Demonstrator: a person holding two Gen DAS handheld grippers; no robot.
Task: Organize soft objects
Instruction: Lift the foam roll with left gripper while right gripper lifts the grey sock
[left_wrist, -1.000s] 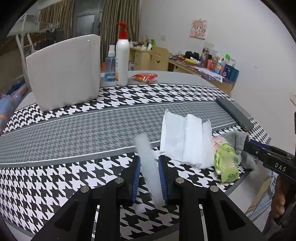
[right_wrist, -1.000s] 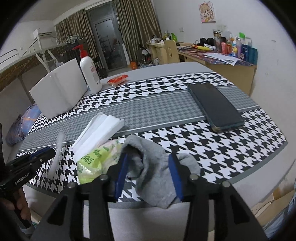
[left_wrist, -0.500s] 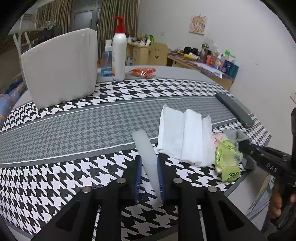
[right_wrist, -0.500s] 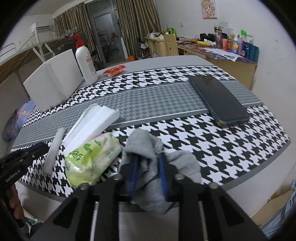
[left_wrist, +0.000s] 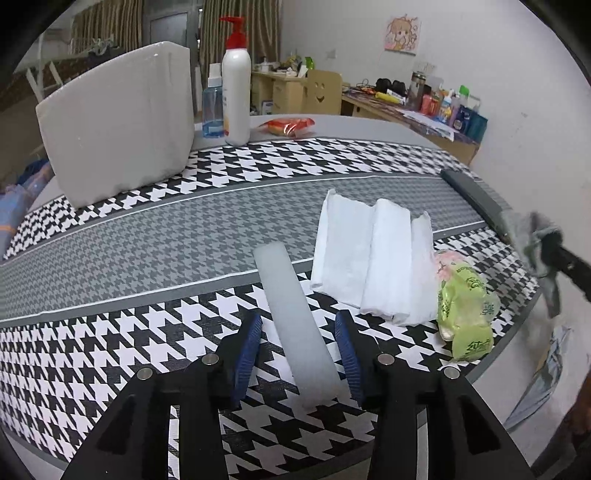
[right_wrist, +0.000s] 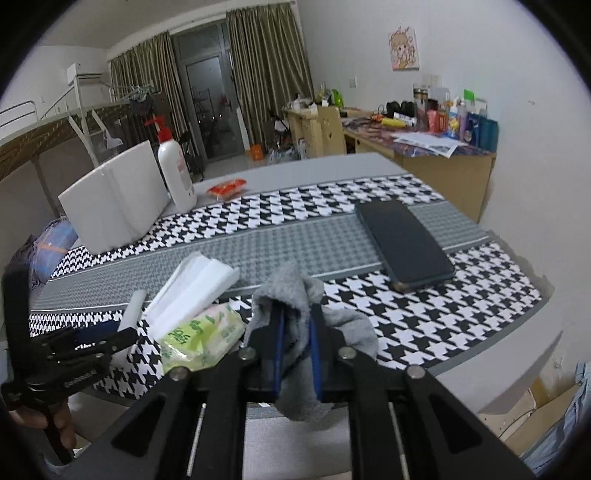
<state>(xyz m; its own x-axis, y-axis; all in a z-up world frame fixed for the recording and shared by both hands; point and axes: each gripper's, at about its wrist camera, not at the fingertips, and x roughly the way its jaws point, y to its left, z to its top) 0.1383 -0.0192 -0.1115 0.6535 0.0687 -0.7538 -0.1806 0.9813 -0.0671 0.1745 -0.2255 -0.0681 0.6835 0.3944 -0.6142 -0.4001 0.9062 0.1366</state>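
Foam strip (left_wrist: 295, 317) lies lengthwise between opening left gripper (left_wrist: 299, 347) pads.

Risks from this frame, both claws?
1. The right claw pinches only a fold of the grey sock; it may slip out.
2. The sock's hanging end could drag the green tissue pack off the table edge.
3. The opening left claw might nudge the foam strip as it leaves.

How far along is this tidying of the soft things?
Laid in a row: white foam strip, folded white tissues, green tissue pack. Left gripper is opening, strip between its jaws. In hand: right gripper clamps the grey sock. Left: placing it.
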